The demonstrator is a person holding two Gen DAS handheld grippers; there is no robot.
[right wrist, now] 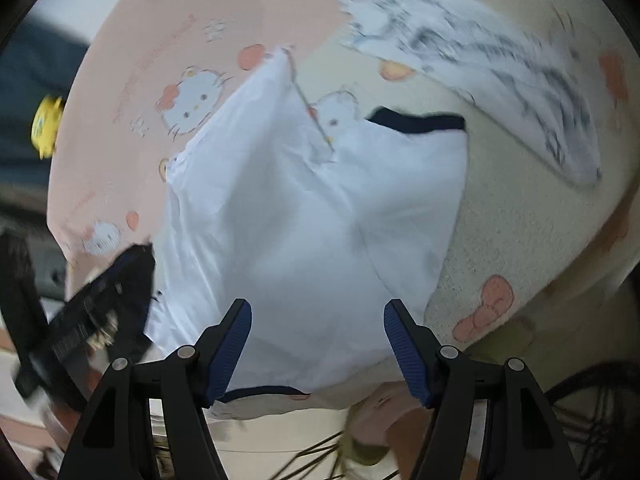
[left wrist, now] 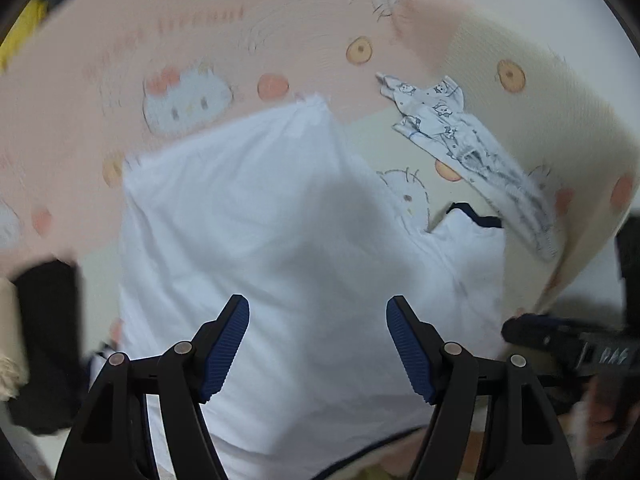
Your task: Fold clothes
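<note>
A white cotton garment with dark navy trim [left wrist: 280,220] is seen spread over a pink and cream bed sheet printed with cartoon cats and bows [left wrist: 240,40], directly below both grippers. The left gripper [left wrist: 318,344] is held with its blue ribbed pads wide apart and nothing between them; the right gripper [right wrist: 318,346] is likewise spread and empty, hovering over the near hem. In the right wrist view the navy neckline [right wrist: 420,122] is shown at the far end and a navy-edged hem [right wrist: 264,392] at the near end, so the long axis is judged to run away from the person, collar pointing away. One side appears already laid over the body along a diagonal crease, though blur leaves this uncertain. A second garment, white with grey animal print [left wrist: 460,152], lies crumpled well apart at the far right.

Whether a fold has just been set down or a new grip is about to be taken cannot be settled. If a fold is in hand, edges would best be pinched at matching points on either side, the cloth kept taut between the grippers, and the seam lines matched before release, so that wrinkles are not trapped
</note>
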